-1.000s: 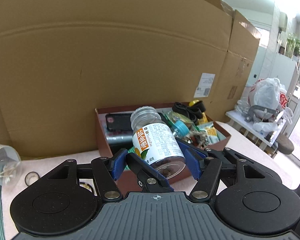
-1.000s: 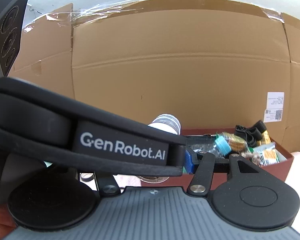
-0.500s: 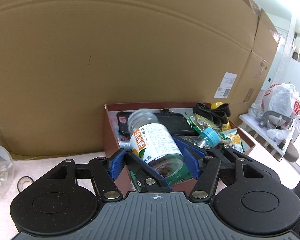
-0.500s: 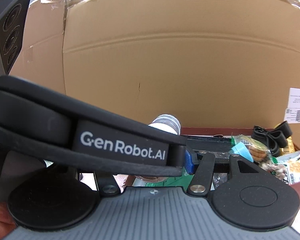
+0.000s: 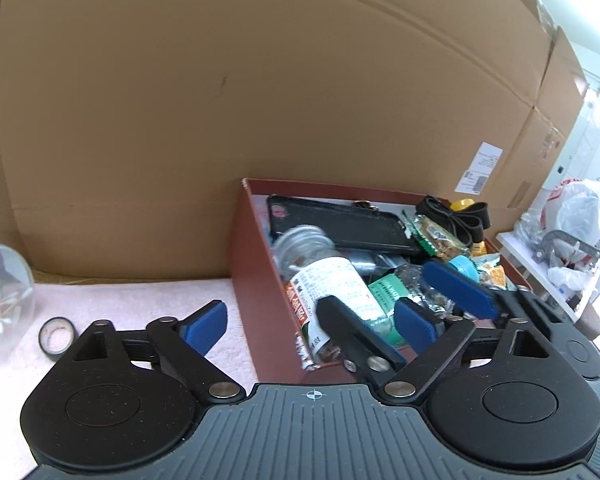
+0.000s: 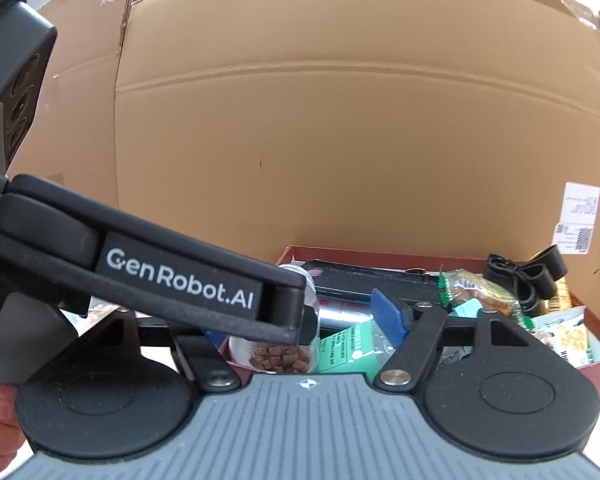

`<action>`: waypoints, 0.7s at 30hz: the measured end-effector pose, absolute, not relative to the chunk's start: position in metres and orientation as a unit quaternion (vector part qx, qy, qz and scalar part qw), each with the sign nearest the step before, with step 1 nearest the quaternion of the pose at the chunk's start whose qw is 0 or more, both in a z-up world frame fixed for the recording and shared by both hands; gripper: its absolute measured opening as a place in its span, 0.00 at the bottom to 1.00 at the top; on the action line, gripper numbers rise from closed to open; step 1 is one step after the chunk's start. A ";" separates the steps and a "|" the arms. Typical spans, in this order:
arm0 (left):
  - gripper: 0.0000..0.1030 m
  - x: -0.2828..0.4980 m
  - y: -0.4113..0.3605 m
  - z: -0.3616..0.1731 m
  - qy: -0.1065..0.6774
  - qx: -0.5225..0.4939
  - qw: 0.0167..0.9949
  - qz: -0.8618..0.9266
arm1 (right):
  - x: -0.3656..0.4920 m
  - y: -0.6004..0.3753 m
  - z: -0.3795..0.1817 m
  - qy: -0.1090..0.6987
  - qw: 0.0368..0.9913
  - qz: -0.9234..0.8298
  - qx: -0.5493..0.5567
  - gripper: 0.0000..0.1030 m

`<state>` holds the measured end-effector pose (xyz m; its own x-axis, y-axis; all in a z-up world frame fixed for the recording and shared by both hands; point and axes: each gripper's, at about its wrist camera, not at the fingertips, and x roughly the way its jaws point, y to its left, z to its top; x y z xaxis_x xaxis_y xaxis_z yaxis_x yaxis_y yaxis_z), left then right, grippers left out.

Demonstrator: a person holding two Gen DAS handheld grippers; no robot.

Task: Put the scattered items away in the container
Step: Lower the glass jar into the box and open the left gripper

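The clear jar (image 5: 328, 276) with a white label lies on its side inside the brown box (image 5: 246, 264), at its near left corner, free of any grip. My left gripper (image 5: 312, 320) is open, its blue pads spread wide over the box's near rim. In the right wrist view the jar's base (image 6: 278, 354) shows brown pieces, and the left gripper's black body crosses in front. My right gripper (image 6: 300, 326) hovers over the box (image 6: 596, 368); one blue pad (image 6: 386, 314) shows, the other is hidden.
The box holds a black phone case (image 5: 340, 220), snack packets (image 5: 436, 234), a black strap (image 5: 456, 214) and a green packet (image 5: 388, 288). A small tape ring (image 5: 57, 332) and a clear tub (image 5: 0, 280) sit on the pink cloth at left. A cardboard wall stands behind.
My left gripper opened and let go of the jar, which dropped into the box and now lies on its side. Both views moved closer to the box.
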<state>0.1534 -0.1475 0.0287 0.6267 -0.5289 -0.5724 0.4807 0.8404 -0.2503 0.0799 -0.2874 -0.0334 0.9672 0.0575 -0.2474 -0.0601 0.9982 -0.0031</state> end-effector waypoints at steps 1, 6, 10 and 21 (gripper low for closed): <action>0.98 0.153 -0.146 0.028 0.328 -0.038 0.903 -0.276 | 0.077 -0.287 -0.034 0.122 0.992 0.028 -0.007 0.81; 1.00 0.145 -0.140 0.027 0.330 -0.046 0.903 -0.273 | 0.066 -0.291 -0.034 0.119 0.993 0.018 -0.003 0.86; 1.00 0.133 -0.138 0.030 0.323 -0.040 0.906 -0.270 | 0.057 -0.288 -0.032 0.118 0.993 0.018 -0.010 0.87; 1.00 0.075 -0.148 0.040 0.313 -0.021 0.913 -0.259 | 0.020 -0.300 -0.024 0.136 0.991 0.006 -0.016 1.00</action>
